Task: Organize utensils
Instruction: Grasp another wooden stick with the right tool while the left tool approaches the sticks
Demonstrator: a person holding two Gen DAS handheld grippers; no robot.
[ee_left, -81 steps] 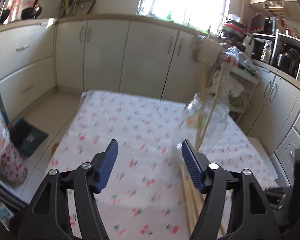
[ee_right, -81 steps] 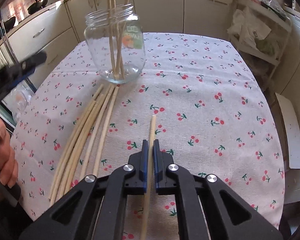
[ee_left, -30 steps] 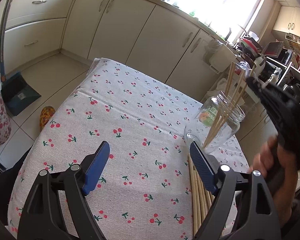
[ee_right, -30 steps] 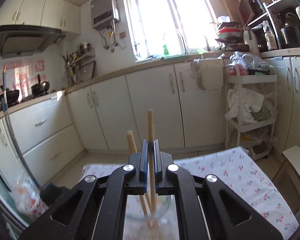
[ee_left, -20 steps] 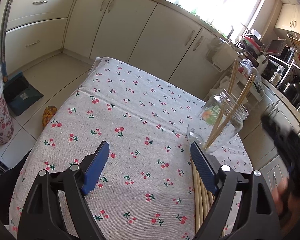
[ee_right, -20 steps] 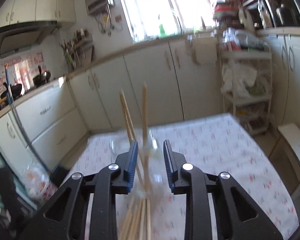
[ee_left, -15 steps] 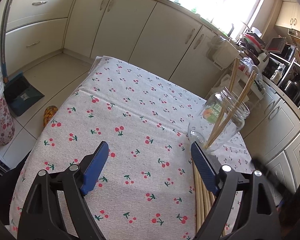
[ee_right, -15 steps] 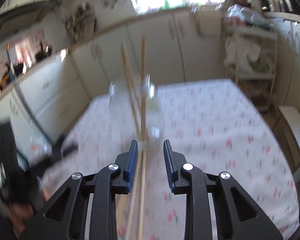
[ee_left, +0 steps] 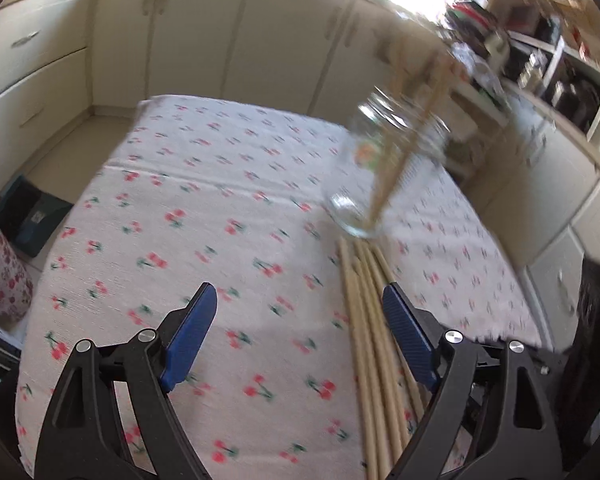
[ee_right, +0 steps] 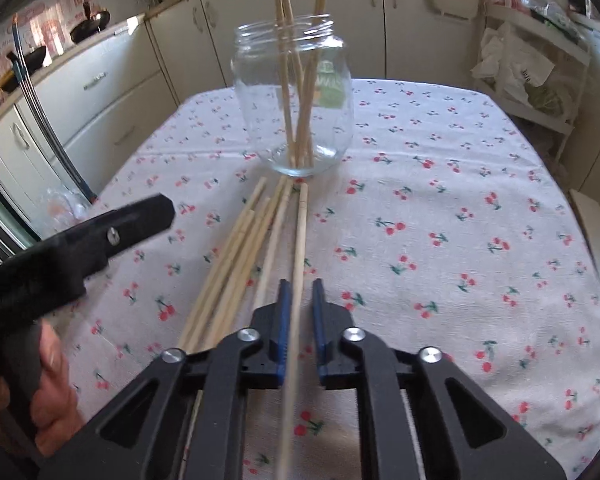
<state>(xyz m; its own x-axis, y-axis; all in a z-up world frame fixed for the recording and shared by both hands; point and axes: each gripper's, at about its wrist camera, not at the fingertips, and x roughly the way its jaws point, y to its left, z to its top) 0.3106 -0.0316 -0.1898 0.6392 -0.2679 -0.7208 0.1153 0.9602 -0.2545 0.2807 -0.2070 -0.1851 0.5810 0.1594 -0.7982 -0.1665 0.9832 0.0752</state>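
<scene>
- The glass jar (ee_right: pixel 294 100) stands upright on the surface (ee_right: pixel 480 200), toward its far side in the right wrist view.
- Several chopsticks stand in the jar (ee_right: pixel 300 92), leaning against its rim.
- A bundle of loose chopsticks (ee_right: pixel 236 256) lies flat on the surface just before the jar, far ends close to its base.
- One chopstick (ee_right: pixel 299 248) lies at the right edge of the bundle and runs between the right gripper's (ee_right: pixel 300 316) fingers.
- The left gripper (ee_left: pixel 300 332) sits left of the bundle, its right finger over the chopsticks.
- Cabinets (ee_right: pixel 180 52) stand behind the surface.
</scene>
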